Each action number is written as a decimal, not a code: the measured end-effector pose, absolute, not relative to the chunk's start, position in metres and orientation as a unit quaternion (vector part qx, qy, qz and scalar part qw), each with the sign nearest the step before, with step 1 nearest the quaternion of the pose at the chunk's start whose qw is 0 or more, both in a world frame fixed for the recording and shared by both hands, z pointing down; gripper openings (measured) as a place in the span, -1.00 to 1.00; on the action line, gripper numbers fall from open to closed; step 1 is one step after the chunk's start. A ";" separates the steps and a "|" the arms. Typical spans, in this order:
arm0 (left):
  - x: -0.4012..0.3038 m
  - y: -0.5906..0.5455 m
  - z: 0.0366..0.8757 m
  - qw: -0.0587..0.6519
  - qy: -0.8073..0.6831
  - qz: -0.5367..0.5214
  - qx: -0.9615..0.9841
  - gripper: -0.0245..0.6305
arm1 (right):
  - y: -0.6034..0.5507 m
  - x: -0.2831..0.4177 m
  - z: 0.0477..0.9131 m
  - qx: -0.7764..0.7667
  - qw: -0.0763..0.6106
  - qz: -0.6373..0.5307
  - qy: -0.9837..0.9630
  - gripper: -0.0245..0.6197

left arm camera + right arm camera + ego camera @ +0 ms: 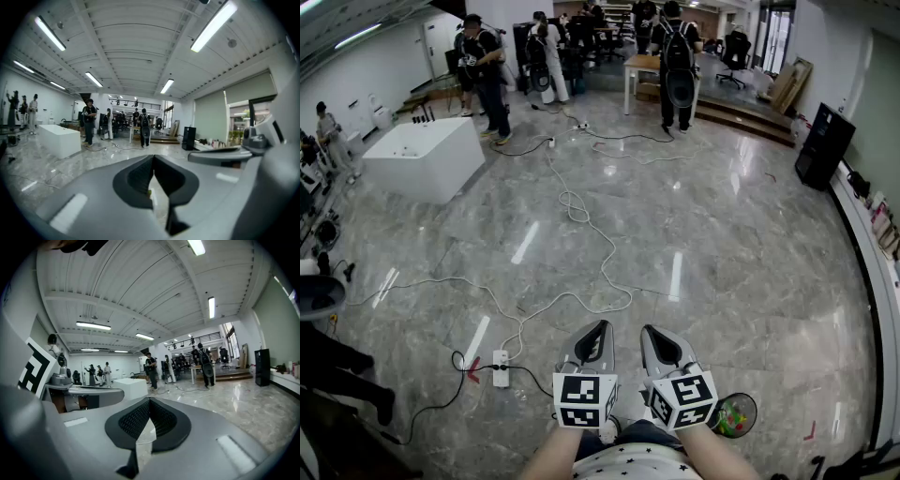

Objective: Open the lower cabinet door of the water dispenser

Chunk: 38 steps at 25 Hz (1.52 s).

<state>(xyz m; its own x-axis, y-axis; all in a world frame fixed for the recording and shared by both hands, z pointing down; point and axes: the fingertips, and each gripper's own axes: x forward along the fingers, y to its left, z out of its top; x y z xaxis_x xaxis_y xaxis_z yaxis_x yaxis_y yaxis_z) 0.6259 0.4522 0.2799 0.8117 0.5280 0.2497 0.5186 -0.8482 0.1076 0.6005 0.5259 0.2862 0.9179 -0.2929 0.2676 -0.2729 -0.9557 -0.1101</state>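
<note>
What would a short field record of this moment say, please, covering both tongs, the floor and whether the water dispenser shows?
left tongs: shut, nothing between them
right tongs: shut, nothing between them
pose: both held side by side, low in the head view
floor: grey polished stone
white cable: trails across the floor
power strip: lies left of the tongs
water dispenser: not in view
task: not yet begun
</note>
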 end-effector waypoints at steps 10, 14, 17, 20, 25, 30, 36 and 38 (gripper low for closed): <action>0.588 0.254 0.300 0.049 0.097 0.138 0.985 -0.91 | 0.313 0.583 0.313 -0.918 0.014 -0.158 0.363 -0.93; 0.537 0.155 0.297 0.060 -0.027 0.131 0.989 -0.91 | 0.212 0.549 0.311 -0.864 -0.008 -0.159 0.478 -0.93; 0.484 0.086 0.295 0.070 -0.107 0.125 0.984 -0.91 | 0.140 0.507 0.307 -0.822 -0.022 -0.160 0.547 -0.93; 0.415 0.022 0.297 0.085 -0.190 0.122 0.970 -0.91 | 0.072 0.450 0.306 -0.771 -0.038 -0.163 0.615 -0.93; 0.281 -0.063 0.304 0.117 -0.296 0.118 0.940 -0.91 | -0.019 0.325 0.312 -0.688 -0.056 -0.175 0.702 -0.93; 0.145 -0.123 0.317 0.140 -0.404 0.117 0.896 -0.91 | -0.093 0.198 0.324 -0.595 -0.078 -0.185 0.778 -0.93; -0.005 -0.160 0.341 0.169 -0.535 0.109 0.820 -0.91 | -0.147 0.065 0.342 -0.475 -0.126 -0.189 0.850 -0.93; -0.052 -0.164 0.351 0.184 -0.576 0.105 0.790 -0.91 | -0.157 0.024 0.351 -0.434 -0.143 -0.193 0.869 -0.93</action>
